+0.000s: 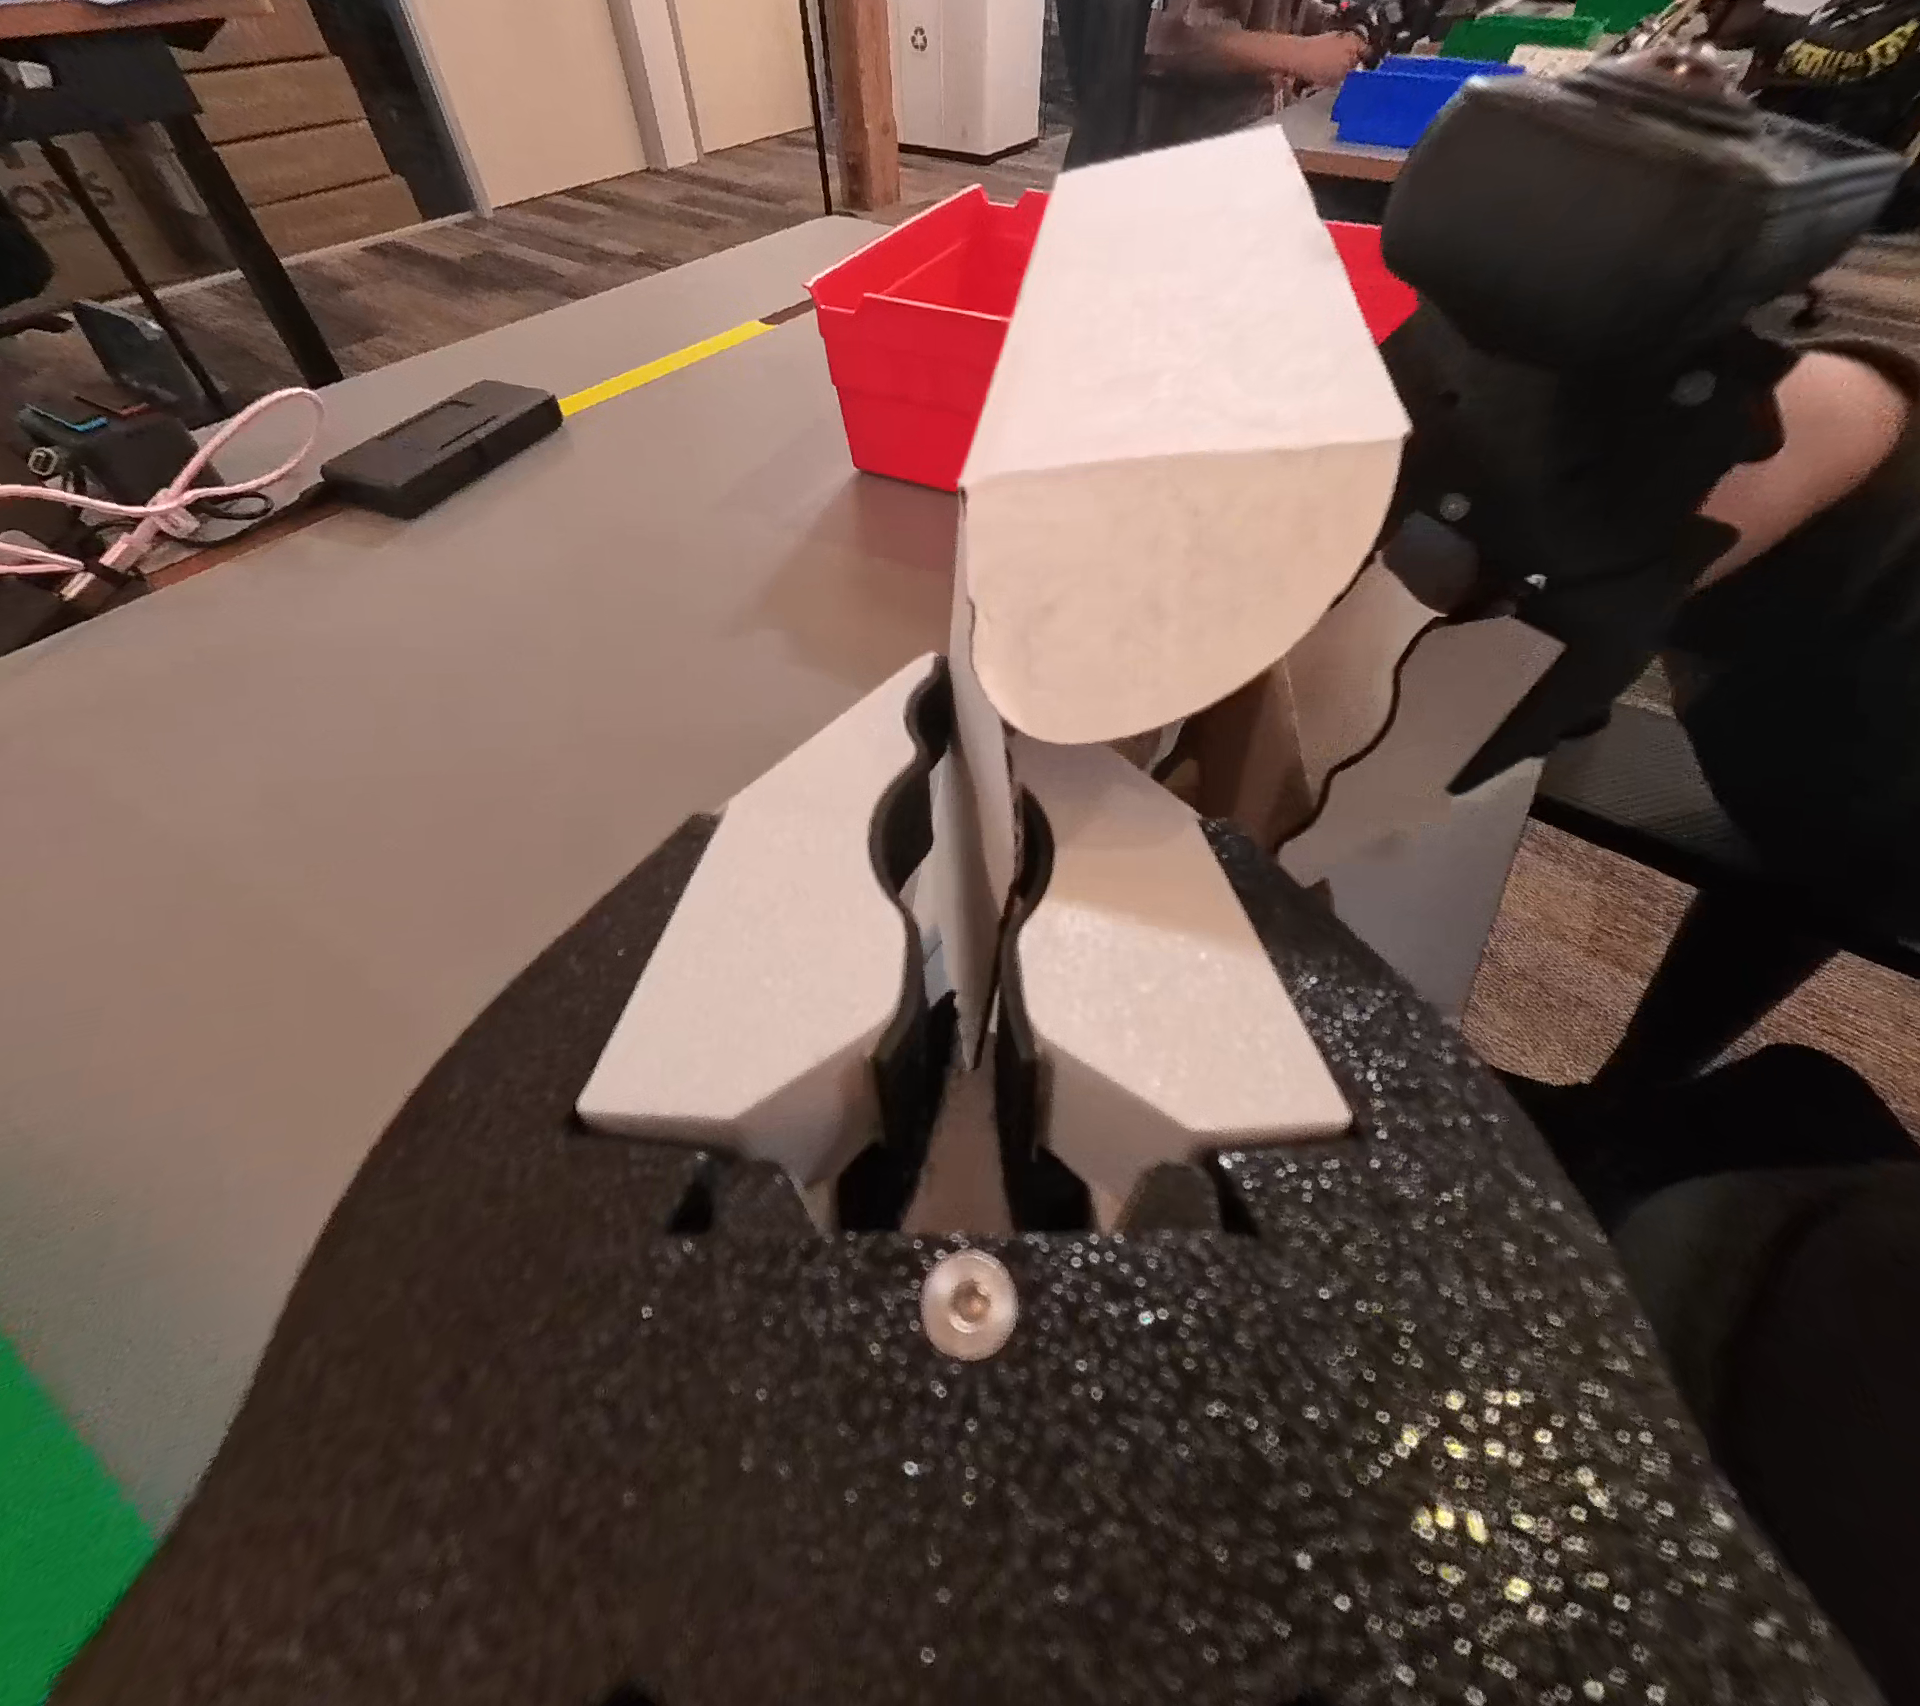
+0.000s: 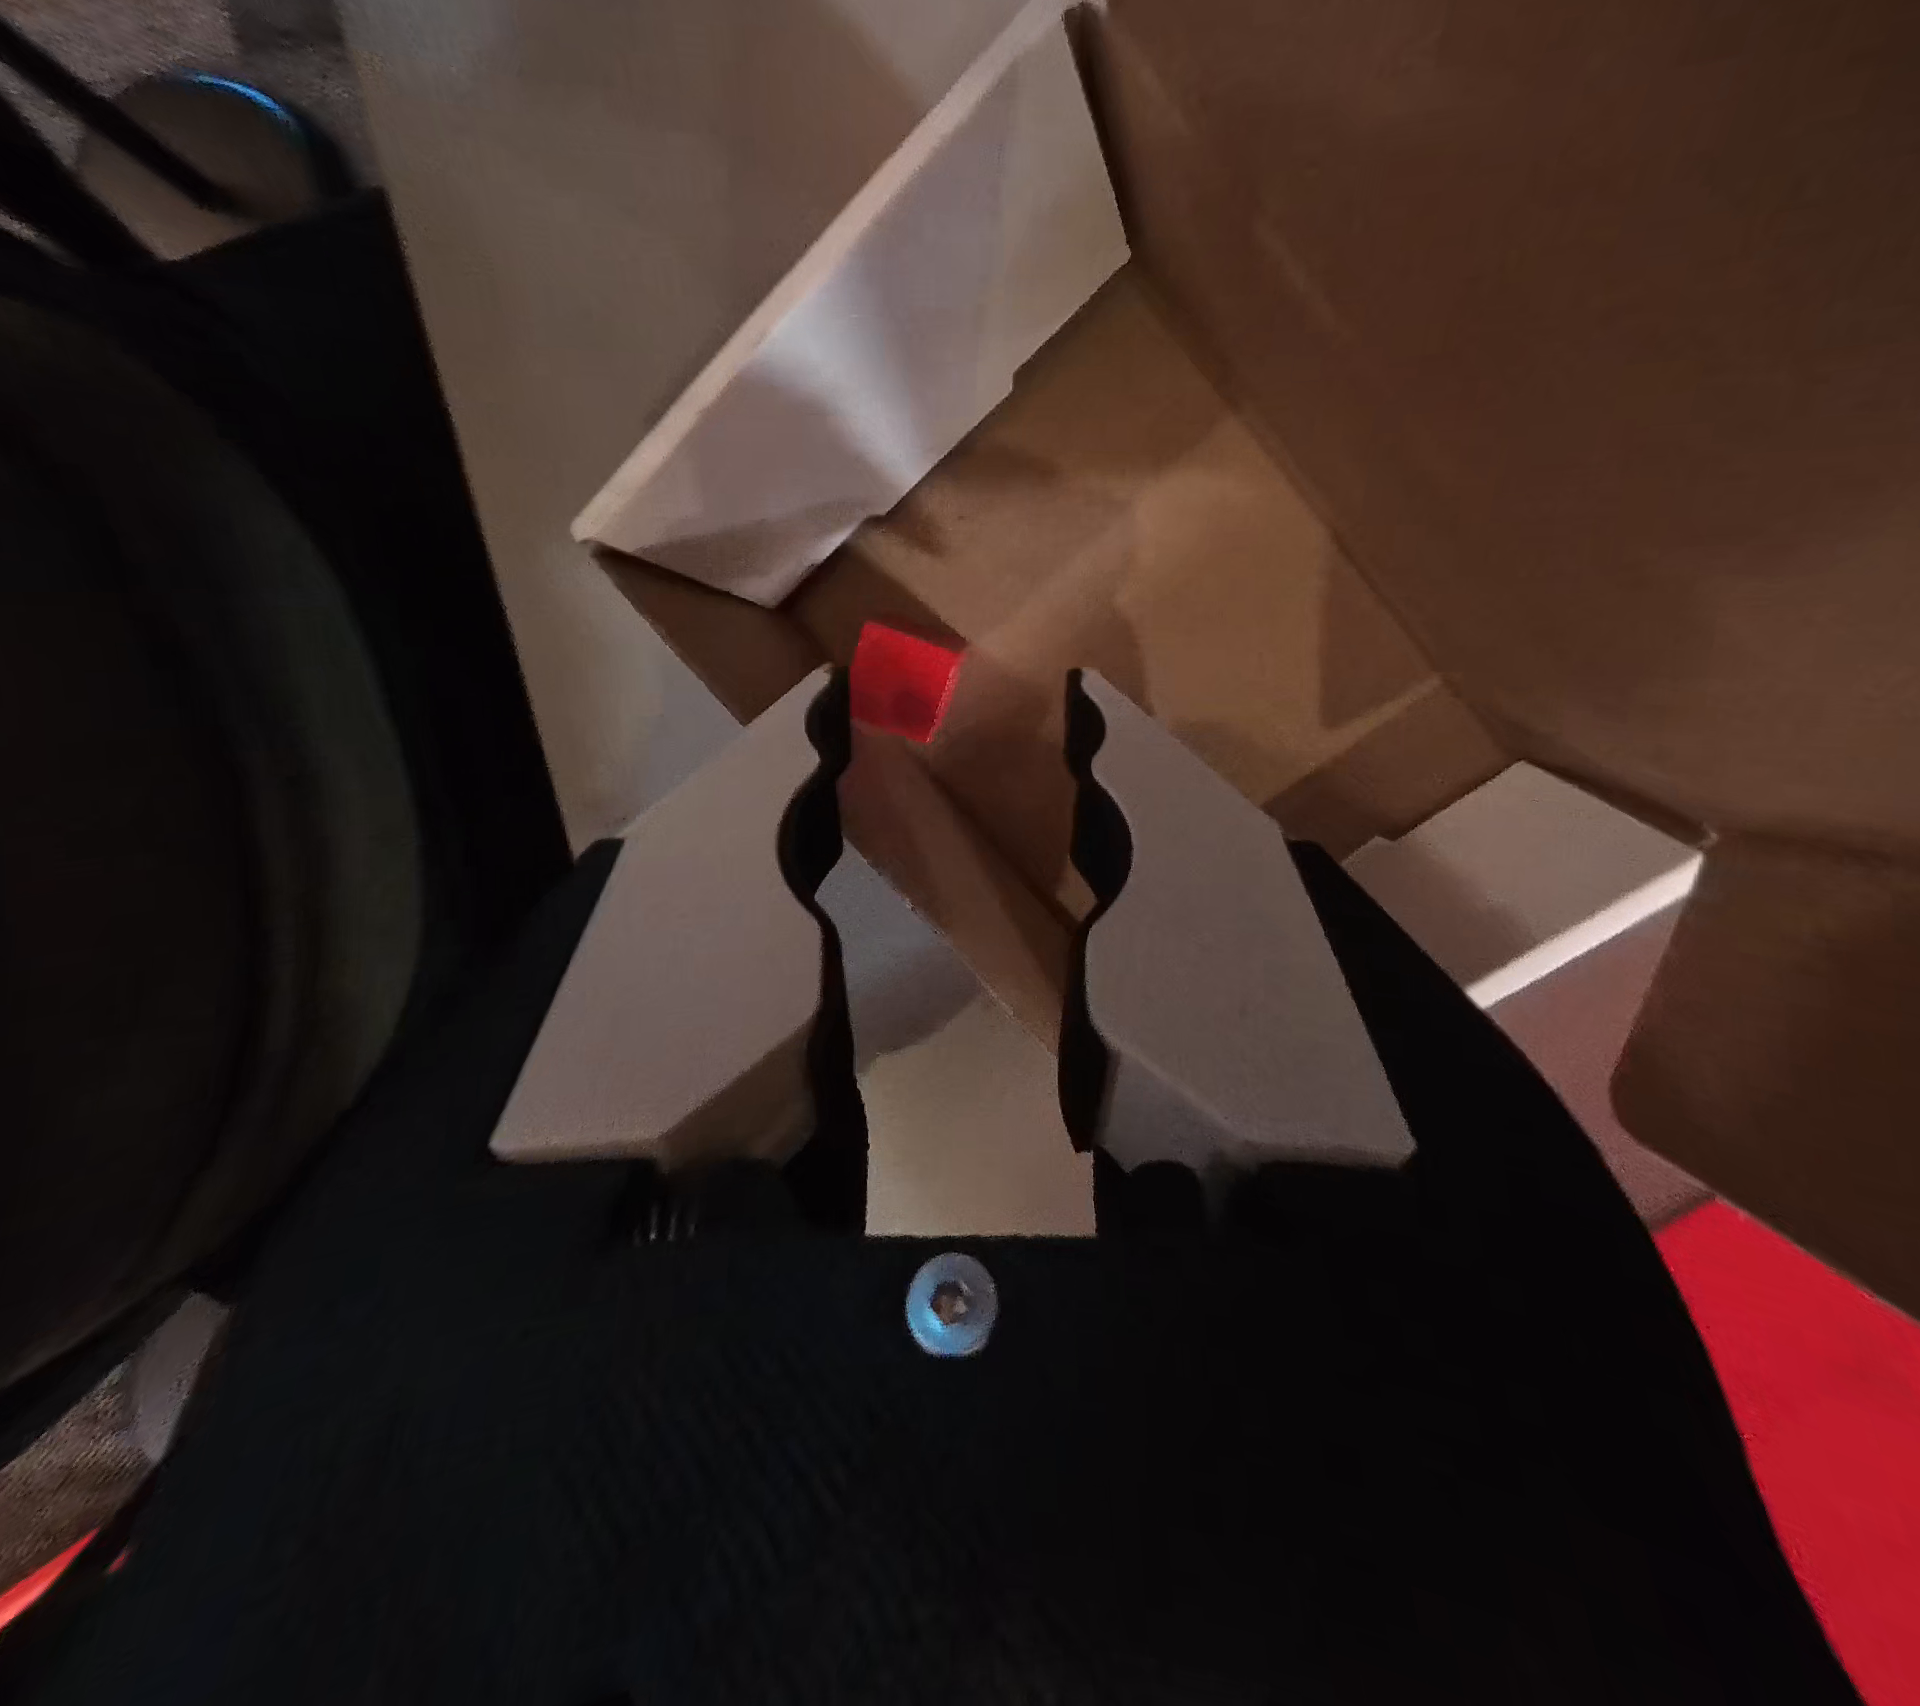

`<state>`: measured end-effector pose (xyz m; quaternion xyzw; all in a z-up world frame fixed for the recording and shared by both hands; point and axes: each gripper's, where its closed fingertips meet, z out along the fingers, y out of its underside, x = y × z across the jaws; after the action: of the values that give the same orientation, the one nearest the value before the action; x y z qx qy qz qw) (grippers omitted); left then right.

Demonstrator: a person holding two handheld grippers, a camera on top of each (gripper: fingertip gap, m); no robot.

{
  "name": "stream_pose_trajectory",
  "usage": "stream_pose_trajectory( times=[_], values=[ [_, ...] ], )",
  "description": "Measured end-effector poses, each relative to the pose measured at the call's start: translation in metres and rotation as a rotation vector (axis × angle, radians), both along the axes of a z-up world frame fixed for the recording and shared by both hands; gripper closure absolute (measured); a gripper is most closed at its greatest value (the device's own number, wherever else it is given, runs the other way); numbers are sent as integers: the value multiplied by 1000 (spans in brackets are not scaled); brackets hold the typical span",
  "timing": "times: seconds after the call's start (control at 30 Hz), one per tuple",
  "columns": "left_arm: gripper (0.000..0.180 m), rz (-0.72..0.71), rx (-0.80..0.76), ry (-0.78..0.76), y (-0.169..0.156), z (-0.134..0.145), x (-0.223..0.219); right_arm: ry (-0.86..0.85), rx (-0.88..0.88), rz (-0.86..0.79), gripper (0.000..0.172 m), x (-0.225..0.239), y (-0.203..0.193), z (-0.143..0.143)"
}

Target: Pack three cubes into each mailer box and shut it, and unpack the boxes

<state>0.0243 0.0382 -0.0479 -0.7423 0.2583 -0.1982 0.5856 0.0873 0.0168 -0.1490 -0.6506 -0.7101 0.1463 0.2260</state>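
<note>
My left gripper (image 1: 975,721) is shut on the thin edge of the mailer box's white lid flap (image 1: 1164,451) and holds it upright over the grey table (image 1: 416,721). My right gripper (image 2: 951,680) is open and points down into the box's brown inside (image 2: 1143,513). A red cube (image 2: 902,682) lies in the box close to the left fingertip, and the pads do not press on it. A white folded side flap (image 2: 883,347) shows beyond it. The right gripper's black body also shows in the left wrist view (image 1: 1558,461), just right of the lid.
A red bin (image 1: 914,368) stands on the table behind the lid. A black flat device (image 1: 442,446), pink cables (image 1: 177,493) and a yellow tape line (image 1: 665,368) lie to the left. People work at a far table with blue bins (image 1: 1392,87). The left gripper's tips are roughly 12 cm from the right gripper's.
</note>
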Motion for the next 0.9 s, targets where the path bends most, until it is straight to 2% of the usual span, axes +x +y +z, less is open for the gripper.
stream_pose_trajectory(
  times=[0.13, 0.27, 0.4, 0.63, 0.8, 0.9],
  values=[
    [179, -19, -22, 21, -2, -5, 6, -24, -73, 33, 133, 4, -9, -6],
    [179, -41, -34, 17, -4, -7, 11, -65, -90, 81, 143, 9, -18, -11],
    [179, -38, -35, 33, -5, -8, 12, -82, -29, 56, 133, 10, -12, -10],
    [179, -6, -48, 66, 0, -17, 9, -83, 105, -28, 137, 8, 12, -6],
    [179, -23, -81, 74, -1, -22, 14, -31, -34, -49, 131, 7, 3, -2],
    [179, -24, -82, 81, -1, -23, 14, -91, -114, -75, 127, 17, -1, -11]
  ],
)
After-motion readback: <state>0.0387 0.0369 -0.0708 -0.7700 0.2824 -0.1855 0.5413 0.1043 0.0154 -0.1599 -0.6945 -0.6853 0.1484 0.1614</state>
